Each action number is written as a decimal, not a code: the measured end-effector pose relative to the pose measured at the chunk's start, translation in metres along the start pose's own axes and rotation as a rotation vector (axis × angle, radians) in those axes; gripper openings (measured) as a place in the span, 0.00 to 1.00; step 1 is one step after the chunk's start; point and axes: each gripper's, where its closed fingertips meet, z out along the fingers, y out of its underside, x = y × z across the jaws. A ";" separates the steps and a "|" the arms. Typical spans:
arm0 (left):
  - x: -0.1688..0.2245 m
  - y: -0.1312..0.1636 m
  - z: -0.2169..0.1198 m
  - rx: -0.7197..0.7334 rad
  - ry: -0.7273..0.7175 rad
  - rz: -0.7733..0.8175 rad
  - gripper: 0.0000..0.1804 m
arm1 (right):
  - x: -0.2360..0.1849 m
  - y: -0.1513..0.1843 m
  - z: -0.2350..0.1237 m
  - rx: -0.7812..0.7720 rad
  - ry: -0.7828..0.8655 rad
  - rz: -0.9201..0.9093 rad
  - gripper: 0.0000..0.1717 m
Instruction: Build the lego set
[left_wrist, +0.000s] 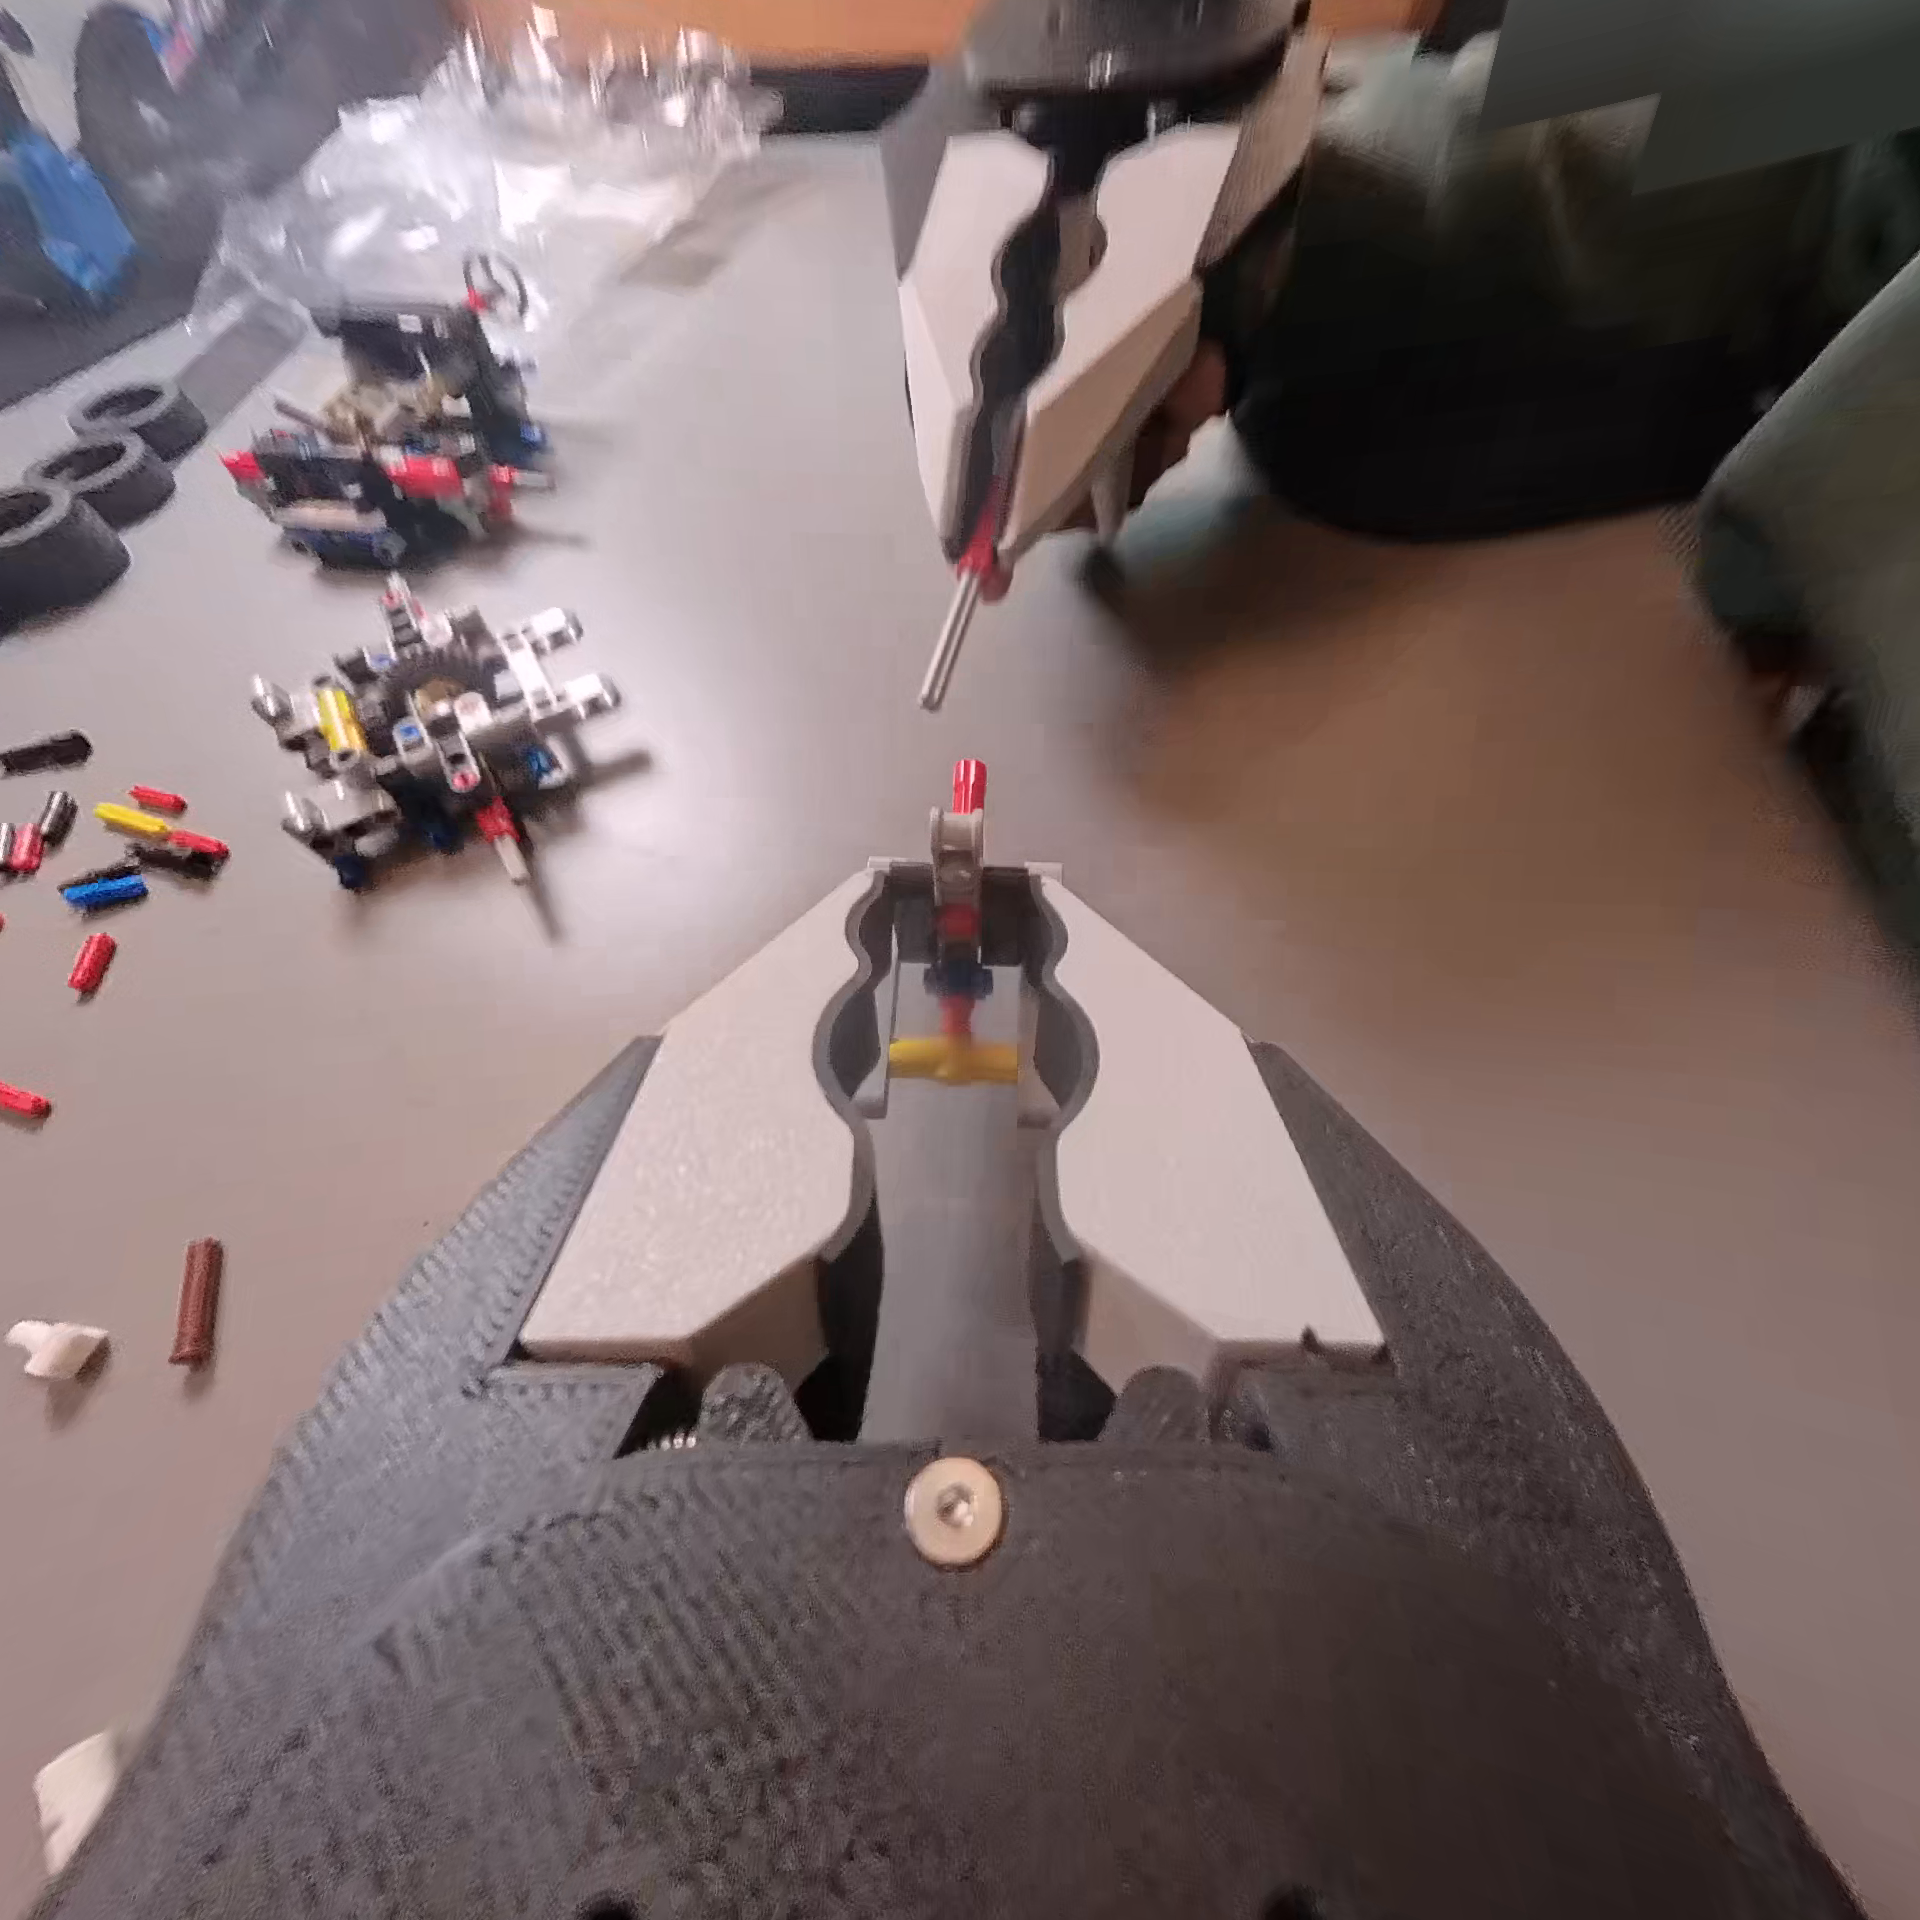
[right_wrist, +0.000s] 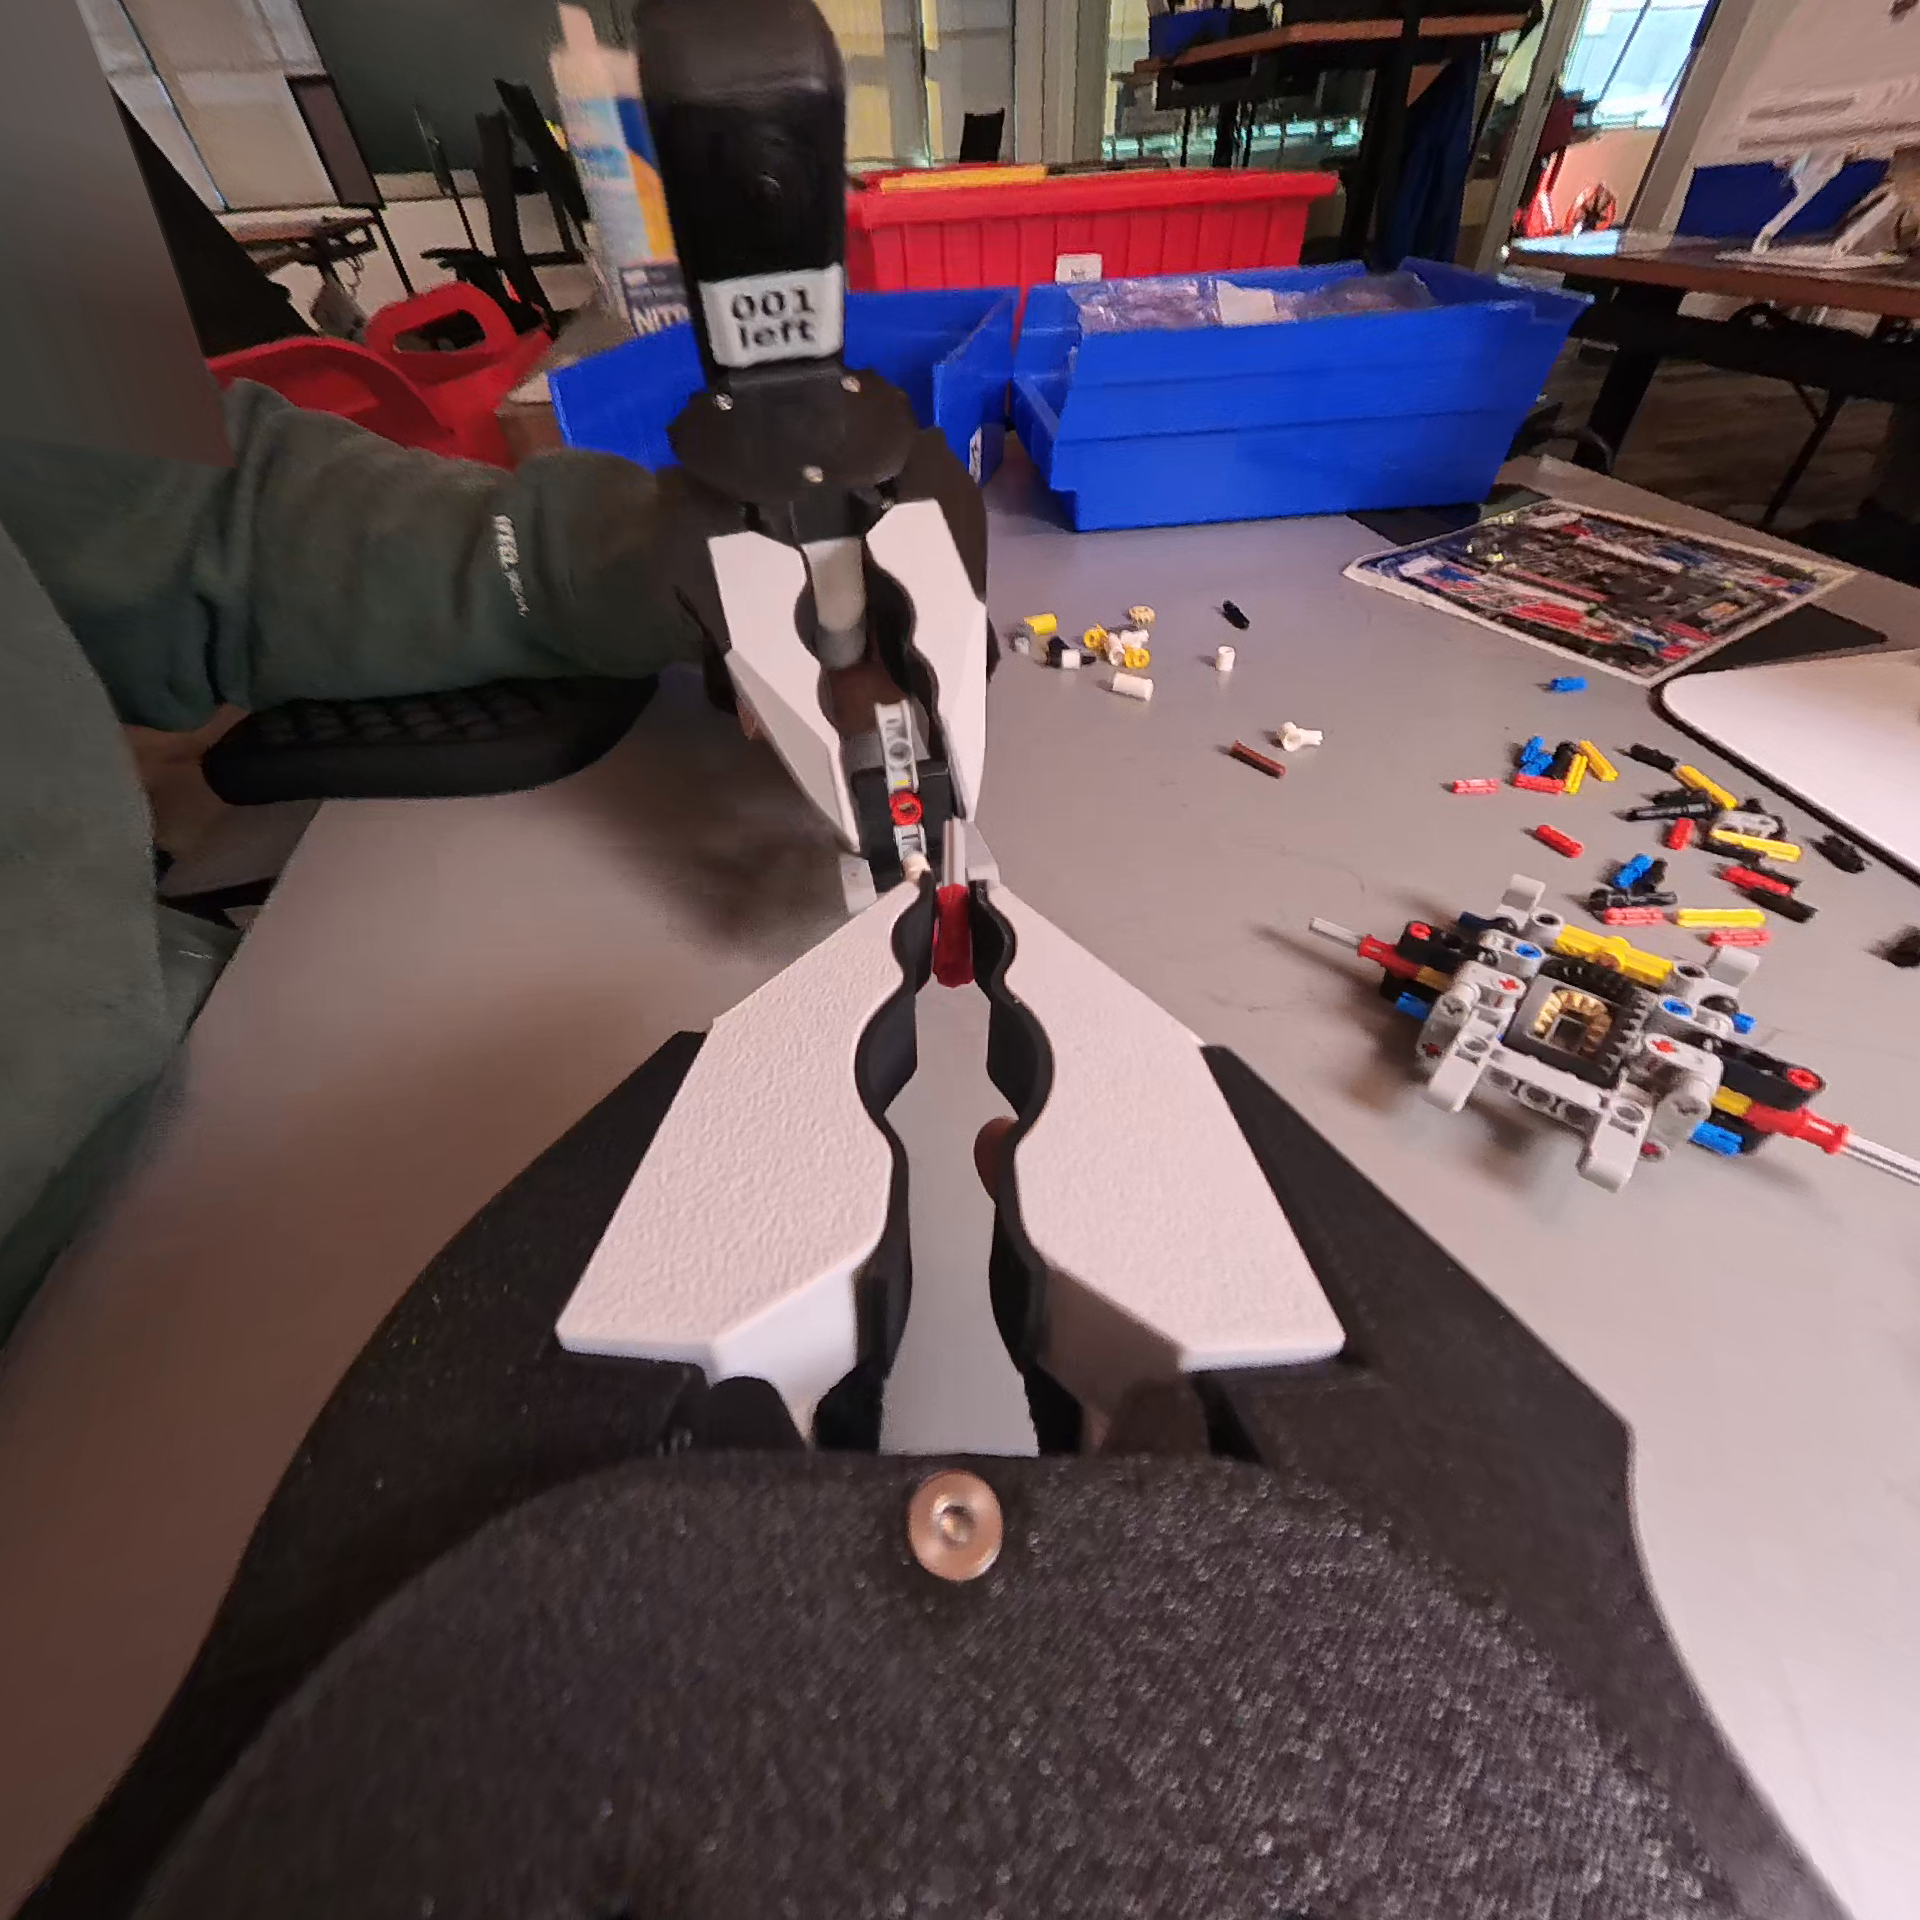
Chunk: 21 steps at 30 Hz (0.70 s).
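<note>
Matt grey table (right_wrist: 1247, 1039), glossy plastic bricks (right_wrist: 1579, 1029), rough black printed tool body (right_wrist: 935, 1714) w/ metal screw (right_wrist: 954, 1527).

A workshop or lab: a grey worktop (right_wrist: 1195, 1351) strewn with building-toy parts (right_wrist: 1621, 810), blue storage bins (right_wrist: 1288, 436), a red bin (right_wrist: 1081, 223), a printed instruction sheet (right_wrist: 1600, 587), more tables (right_wrist: 1714, 275) behind.

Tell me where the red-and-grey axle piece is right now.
It is clamped by its red end at the tips of the right gripper, its grey shaft pointing at the small grey-and-red assembly in the left gripper, above the table.
</note>
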 end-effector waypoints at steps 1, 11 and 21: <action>0.003 -0.011 -0.004 0.075 0.029 -0.013 0.13 | -0.003 -0.006 -0.001 0.025 -0.011 -0.001 0.02; 0.019 -0.051 -0.026 0.350 0.166 -0.060 0.13 | -0.025 -0.044 -0.006 0.173 -0.066 -0.004 0.02; 0.014 -0.031 -0.004 0.165 0.099 -0.098 0.13 | -0.026 -0.029 0.004 0.089 -0.049 -0.024 0.02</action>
